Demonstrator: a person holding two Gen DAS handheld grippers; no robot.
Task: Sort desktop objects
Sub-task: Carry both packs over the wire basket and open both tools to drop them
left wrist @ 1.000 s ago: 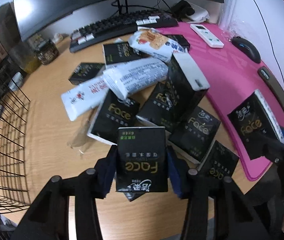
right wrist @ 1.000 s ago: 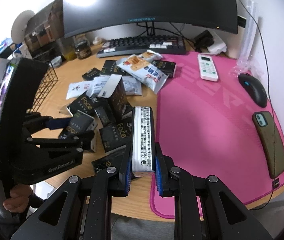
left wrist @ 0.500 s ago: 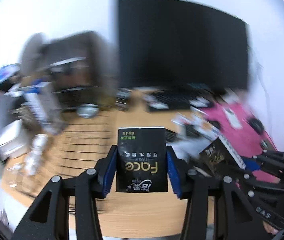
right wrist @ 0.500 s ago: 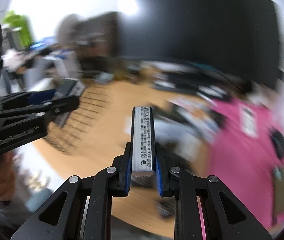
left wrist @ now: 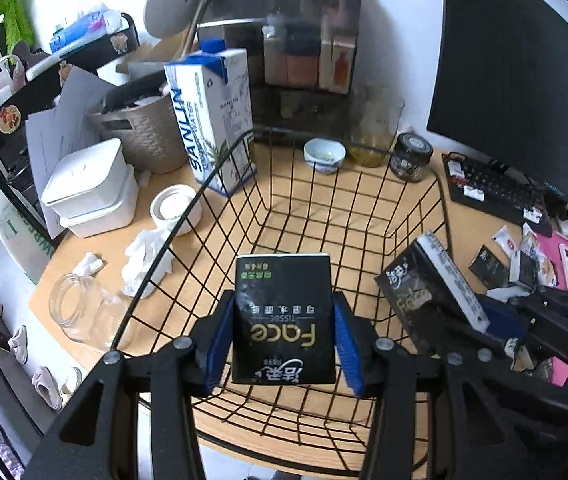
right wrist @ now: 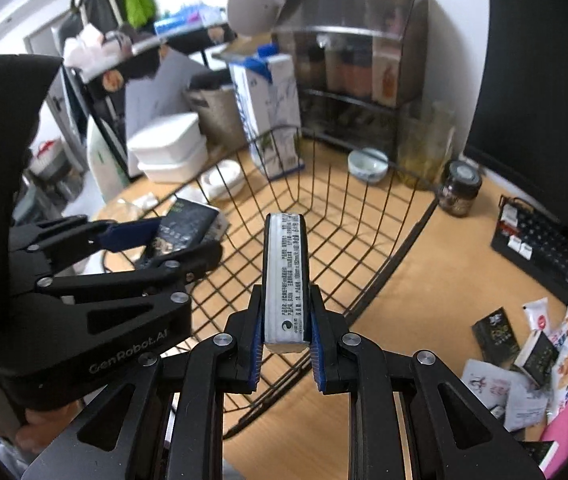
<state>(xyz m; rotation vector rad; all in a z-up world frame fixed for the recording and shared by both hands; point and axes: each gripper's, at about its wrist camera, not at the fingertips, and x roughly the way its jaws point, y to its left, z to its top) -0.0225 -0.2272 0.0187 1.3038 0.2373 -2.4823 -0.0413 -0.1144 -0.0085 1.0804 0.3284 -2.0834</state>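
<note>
The left gripper [left wrist: 284, 336] is clamped on a black tissue pack [left wrist: 284, 320], broad face toward the camera, printed text upside down. Directly ahead of and below its fingers lies the black wire basket [left wrist: 363, 208]; the pack hangs above the basket's floor. The right gripper [right wrist: 285, 320] grips a second tissue pack [right wrist: 285, 276] by its faces, white printed edge toward the camera, above the basket's near rim. Well to the right of this gripper, remaining packs and snack packets [right wrist: 523, 356] lie scattered on the wooden desk [right wrist: 423, 280].
</note>
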